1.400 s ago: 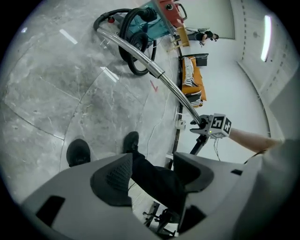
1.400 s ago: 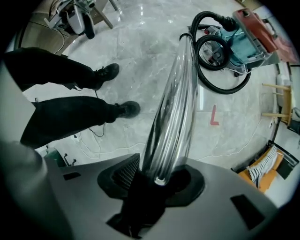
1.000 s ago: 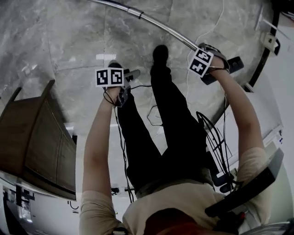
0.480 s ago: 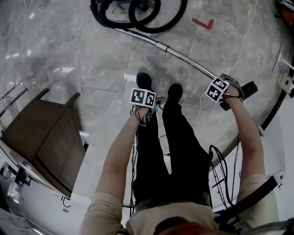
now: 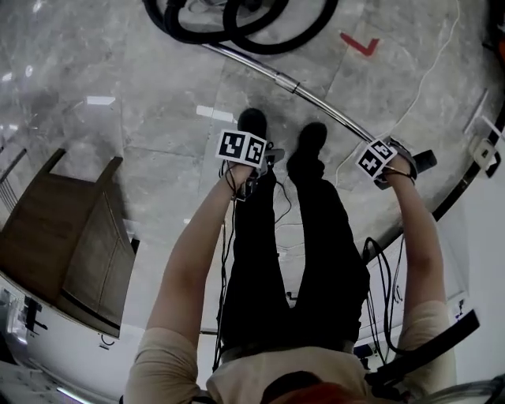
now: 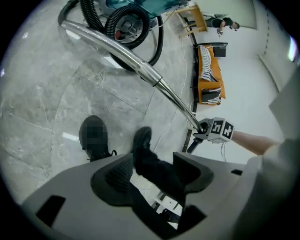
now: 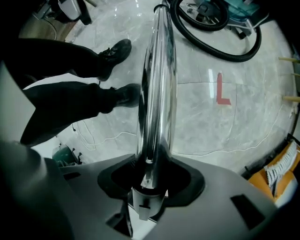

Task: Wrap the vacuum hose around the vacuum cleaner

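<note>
The chrome vacuum wand (image 5: 316, 99) slants across the marble floor from the black hose loops (image 5: 237, 24) at the top of the head view. My right gripper (image 5: 369, 146) is shut on the wand's near end. In the right gripper view the wand (image 7: 157, 93) runs straight out from between the jaws of my right gripper (image 7: 150, 180) toward the teal vacuum cleaner (image 7: 220, 11) and the hose (image 7: 211, 47). My left gripper (image 5: 271, 155) hangs over the person's shoes. My left gripper (image 6: 150, 173) is open and holds nothing; the wand (image 6: 140, 68) passes well beyond it.
A brown wooden cabinet (image 5: 71, 237) stands at the left. Thin cables (image 5: 379, 268) trail on the floor by the person's legs (image 5: 308, 237). A red mark (image 5: 359, 43) is taped near the hose. An orange rack (image 6: 208, 70) stands by the far wall.
The head view has swung forward, so the hose loops came into sight at the top. My left gripper moved right, over the shoes. My right gripper stays shut on the wand.
</note>
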### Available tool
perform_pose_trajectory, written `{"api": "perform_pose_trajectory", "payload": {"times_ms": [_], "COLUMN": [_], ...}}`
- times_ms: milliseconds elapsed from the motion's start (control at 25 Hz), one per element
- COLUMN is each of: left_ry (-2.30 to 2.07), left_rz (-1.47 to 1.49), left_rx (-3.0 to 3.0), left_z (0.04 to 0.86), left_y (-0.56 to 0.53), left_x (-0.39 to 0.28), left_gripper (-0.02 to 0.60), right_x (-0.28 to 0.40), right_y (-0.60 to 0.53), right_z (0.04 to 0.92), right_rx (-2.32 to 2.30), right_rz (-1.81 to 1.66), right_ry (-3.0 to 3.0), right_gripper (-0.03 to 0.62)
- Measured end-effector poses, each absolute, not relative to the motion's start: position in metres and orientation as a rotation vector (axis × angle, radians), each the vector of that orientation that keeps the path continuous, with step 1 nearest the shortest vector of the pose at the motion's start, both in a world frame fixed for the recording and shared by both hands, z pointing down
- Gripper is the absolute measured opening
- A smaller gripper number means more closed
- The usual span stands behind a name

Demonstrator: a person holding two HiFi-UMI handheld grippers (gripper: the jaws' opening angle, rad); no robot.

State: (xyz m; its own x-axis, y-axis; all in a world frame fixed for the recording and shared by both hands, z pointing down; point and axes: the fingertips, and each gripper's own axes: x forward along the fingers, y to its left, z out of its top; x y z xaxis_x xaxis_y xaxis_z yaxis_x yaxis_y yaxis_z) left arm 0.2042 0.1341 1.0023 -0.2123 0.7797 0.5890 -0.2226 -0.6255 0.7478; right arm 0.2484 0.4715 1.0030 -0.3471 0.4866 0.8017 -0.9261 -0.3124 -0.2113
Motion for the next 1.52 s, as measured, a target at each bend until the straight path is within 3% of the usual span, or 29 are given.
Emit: {"api": "perform_pose_trajectory", "payload": {"times_ms": [400, 840, 1240, 1520], "left_ry": [0.710, 0.804, 1.033, 0.954], "left_rz": [2.085, 1.980, 2.231, 2.245], "left_rx": [1.376, 1.446, 1.437, 1.440], "left_z": [1.076, 1.132, 1.160, 1.158], "left_y": [0.124, 0.220, 0.190, 0.162], "left_x": [0.211, 0.270, 0.210, 0.199], "left_gripper": [0.275, 0.275, 0.275, 0.275], "right_x": [0.285, 0.327, 0.320, 0.362], "right_y": [0.502, 0.525, 0.520, 0.511], "right_z": [1.103, 1.185, 1.227, 1.200], "right_rx": [0.743, 0.754, 0.818, 0.896], "right_rz": [1.805, 1.744, 1.737, 1.776], "right_ry": [-0.892, -0.898, -0.895, -0.779], "right_gripper": [0.153, 0.153, 0.153, 0.193]}}
